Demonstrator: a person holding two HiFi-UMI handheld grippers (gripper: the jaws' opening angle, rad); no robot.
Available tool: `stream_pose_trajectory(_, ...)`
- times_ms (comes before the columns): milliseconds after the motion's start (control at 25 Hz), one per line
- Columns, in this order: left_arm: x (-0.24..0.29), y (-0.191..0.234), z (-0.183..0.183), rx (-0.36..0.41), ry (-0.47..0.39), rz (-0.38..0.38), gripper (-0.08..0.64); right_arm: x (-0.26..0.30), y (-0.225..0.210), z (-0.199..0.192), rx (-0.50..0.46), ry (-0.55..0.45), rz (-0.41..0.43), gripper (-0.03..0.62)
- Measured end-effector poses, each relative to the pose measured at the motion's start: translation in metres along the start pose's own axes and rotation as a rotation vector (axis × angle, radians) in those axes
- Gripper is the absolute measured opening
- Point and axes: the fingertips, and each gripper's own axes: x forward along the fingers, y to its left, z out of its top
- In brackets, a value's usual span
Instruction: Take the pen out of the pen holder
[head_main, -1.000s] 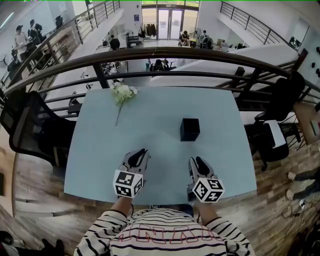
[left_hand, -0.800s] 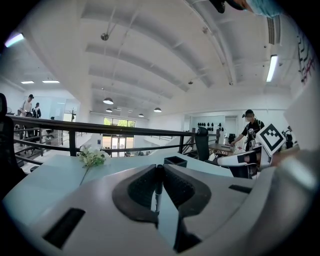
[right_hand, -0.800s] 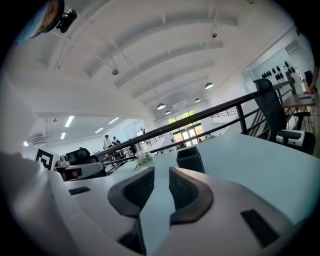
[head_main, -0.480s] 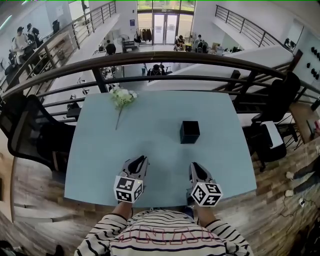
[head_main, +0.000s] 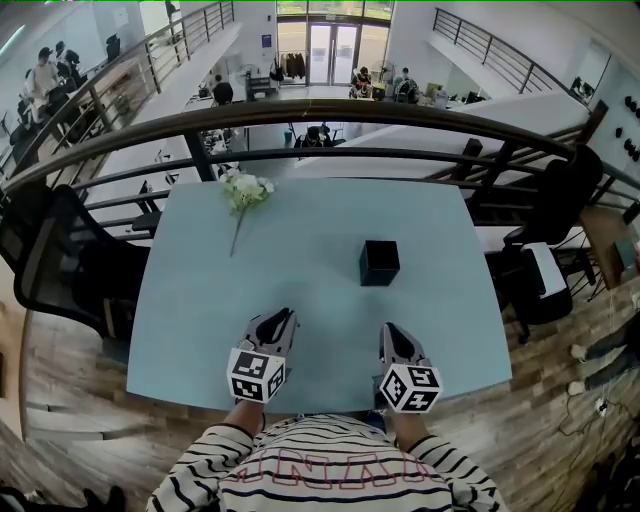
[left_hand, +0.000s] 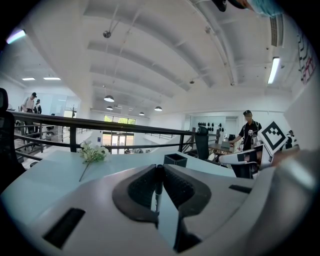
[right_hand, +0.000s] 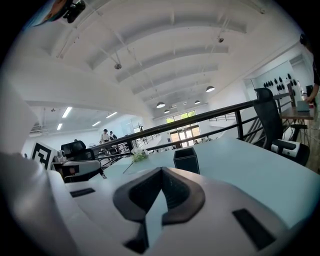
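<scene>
The pen holder (head_main: 379, 262), a small black open box, stands on the pale blue table (head_main: 320, 215), right of its middle. It also shows ahead in the left gripper view as the pen holder (left_hand: 175, 159) and in the right gripper view as the pen holder (right_hand: 186, 160). My left gripper (head_main: 280, 318) (left_hand: 158, 169) hovers near the table's front edge, shut on a thin dark pen (left_hand: 157, 192) that stands upright between its pads. My right gripper (head_main: 390, 330) (right_hand: 161, 170) sits beside it, in front of the holder, shut with nothing in it.
A white flower (head_main: 245, 190) with a long stem lies at the table's far left. A dark railing (head_main: 330, 110) runs behind the table. Black office chairs (head_main: 60, 255) stand at both sides, and my striped sleeves are at the near edge.
The right gripper's jaws have closed from wide open to shut. Both hands have stayed near the table's front edge, and the left gripper's hold is the same.
</scene>
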Motion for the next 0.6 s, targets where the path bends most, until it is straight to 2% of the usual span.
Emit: stream_pose_trajectory(600, 0.019, -0.016, 0.007, 0.001, 0.003, 0.0, 0.058, 0.005, -0.008, 0.012, -0.042, 0.011, 0.039, 0.026)
